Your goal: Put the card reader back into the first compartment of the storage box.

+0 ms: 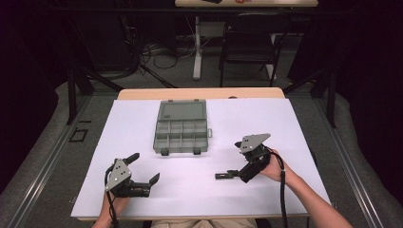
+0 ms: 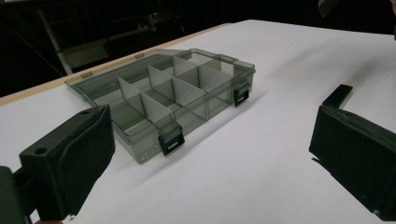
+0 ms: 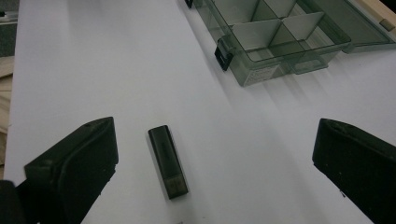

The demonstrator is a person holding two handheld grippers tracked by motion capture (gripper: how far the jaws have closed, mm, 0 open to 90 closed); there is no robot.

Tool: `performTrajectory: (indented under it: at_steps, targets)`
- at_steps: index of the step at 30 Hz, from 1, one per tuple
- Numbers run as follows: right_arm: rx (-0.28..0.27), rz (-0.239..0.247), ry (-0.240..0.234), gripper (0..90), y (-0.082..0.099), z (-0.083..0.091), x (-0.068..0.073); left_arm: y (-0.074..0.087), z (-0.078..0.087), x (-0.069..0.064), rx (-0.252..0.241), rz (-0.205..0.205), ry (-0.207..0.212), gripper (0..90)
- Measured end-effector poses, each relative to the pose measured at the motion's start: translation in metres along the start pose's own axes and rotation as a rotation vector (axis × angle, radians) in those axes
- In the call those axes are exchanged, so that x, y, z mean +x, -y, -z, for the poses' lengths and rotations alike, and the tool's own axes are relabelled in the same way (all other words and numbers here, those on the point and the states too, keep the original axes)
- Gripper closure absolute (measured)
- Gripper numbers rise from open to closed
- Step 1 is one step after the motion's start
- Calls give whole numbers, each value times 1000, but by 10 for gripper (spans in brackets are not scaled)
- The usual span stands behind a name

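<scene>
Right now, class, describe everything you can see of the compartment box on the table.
The compartment box is smoky grey, see-through plastic, and rests flat on the white table. It is open: its lid lies folded back on the far side. Pale dividers split the tray into compartments, which look empty. Two dark latches hang on its near wall. Neither gripper touches it.

Smoky translucent plastic, glossy, with pale matt dividers and black clasps: organiser box (image 2: 187, 95). White, smooth, matt sheet over pale wood edge: table (image 1: 266, 123). Matt black plastic, lightly scuffed: small stick (image 3: 168, 161). Dull black, faintly grained padding: fingers (image 3: 79, 163). Flat grey plate (image 1: 117, 175), metal-looking.
</scene>
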State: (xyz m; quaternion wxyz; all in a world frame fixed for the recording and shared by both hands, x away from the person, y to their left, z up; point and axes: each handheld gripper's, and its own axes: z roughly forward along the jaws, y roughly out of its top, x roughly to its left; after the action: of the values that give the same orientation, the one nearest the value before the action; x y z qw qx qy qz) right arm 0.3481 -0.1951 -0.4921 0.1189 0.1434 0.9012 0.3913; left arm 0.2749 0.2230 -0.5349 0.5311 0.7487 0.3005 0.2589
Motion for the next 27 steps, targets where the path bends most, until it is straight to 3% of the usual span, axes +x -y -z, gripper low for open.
performTrajectory:
  at_steps: [7,12,27]
  targets:
    - [44,40,-26,0,-11,-10,0,-1,5,0,-15,-2,-5,2]
    - [86,64,-53,0,-16,-15,0,0,2,0,0,0,-1,2]
    - [185,107,-98,0,-19,-31,2,-1,3,-1,-7,-9,1,2]
